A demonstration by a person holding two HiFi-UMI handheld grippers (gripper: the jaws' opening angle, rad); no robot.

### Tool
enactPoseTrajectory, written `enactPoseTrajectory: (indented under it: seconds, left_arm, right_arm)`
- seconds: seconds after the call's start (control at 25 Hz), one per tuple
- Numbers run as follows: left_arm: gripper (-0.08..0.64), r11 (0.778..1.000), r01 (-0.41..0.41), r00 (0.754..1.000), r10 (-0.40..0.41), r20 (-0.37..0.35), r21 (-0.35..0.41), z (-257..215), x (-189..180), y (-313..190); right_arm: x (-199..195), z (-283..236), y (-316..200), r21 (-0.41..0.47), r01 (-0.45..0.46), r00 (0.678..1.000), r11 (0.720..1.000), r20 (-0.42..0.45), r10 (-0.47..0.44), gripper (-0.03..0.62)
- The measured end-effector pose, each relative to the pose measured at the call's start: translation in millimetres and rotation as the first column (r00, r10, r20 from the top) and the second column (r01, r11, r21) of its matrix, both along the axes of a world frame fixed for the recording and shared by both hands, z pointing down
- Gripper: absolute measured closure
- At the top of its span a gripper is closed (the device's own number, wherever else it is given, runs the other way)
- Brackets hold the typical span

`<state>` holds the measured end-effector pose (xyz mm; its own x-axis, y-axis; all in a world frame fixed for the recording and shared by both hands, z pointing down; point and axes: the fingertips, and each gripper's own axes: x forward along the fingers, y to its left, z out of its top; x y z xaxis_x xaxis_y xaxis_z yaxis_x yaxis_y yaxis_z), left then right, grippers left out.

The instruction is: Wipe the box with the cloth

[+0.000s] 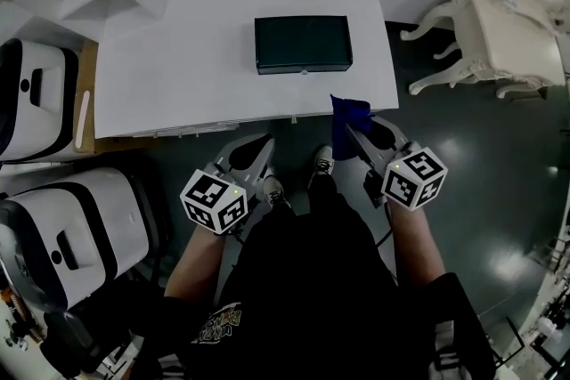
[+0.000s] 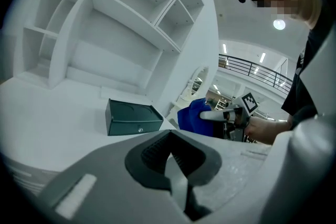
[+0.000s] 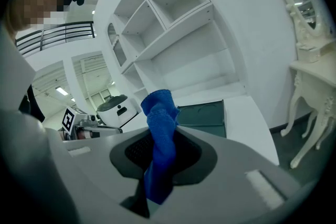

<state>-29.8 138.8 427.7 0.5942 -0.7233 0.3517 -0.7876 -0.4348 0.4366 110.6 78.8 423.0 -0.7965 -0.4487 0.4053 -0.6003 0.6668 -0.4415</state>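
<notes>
- Box (image 1: pixel 303 44), dark green, rectangular, with a small metal catch on its front face: it lies flat and closed on the white desk top (image 1: pixel 178 76), near the middle, with clear surface on every side. It also shows in the left gripper view (image 2: pixel 134 118) and the right gripper view (image 3: pixel 202 114).
- Cloth (image 1: pixel 350 116), bright blue terry, bunched: it is pinched between the jaws of the right gripper (image 1: pixel 358 131) and stands up past their tips (image 3: pixel 160 134). It sits at the desk's front edge, short of the box and not touching it.
- Right gripper (image 3: pixel 159 157): jaws closed onto the cloth, held low in front of the desk's right end.
- Left gripper (image 1: pixel 258 151): jaws brought together with nothing between them (image 2: pixel 176 168), held below the desk's front edge, well apart from the box.
- White open shelf unit (image 2: pixel 121 23): stands at the back of the desk.
- White carved side table (image 1: pixel 512 31): stands on the dark floor to the desk's right.
- Two rounded white-and-black appliances (image 1: pixel 36 98) (image 1: pixel 80 227): stand to the desk's left.
</notes>
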Motion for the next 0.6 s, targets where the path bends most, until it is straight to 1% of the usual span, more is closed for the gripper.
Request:
enactPoseTrajectory:
  seconds: [0.24, 0.44, 0.6]
  left_arm:
    - [0.558, 1.000, -0.018, 1.000, 0.018, -0.022, -0.009, 5, -13, 20]
    - [0.558, 1.000, -0.026, 1.000, 0.026, -0.017, -0.003, 3, -19, 29]
    - [0.558, 0.999, -0.034, 0.999, 0.034, -0.011, 0.021, -5, -20, 28]
  right_arm:
    - [-11, 2, 24, 0.007, -0.013, 1.000, 1.000, -0.019, 0.013, 0.494]
    - [-20, 2, 33, 0.013, -0.021, 1.000, 1.000, -0.014, 0.022, 0.494]
    - [-27, 1, 38, 0.016, -0.018, 1.000, 1.000, -0.010, 0.018, 0.494]
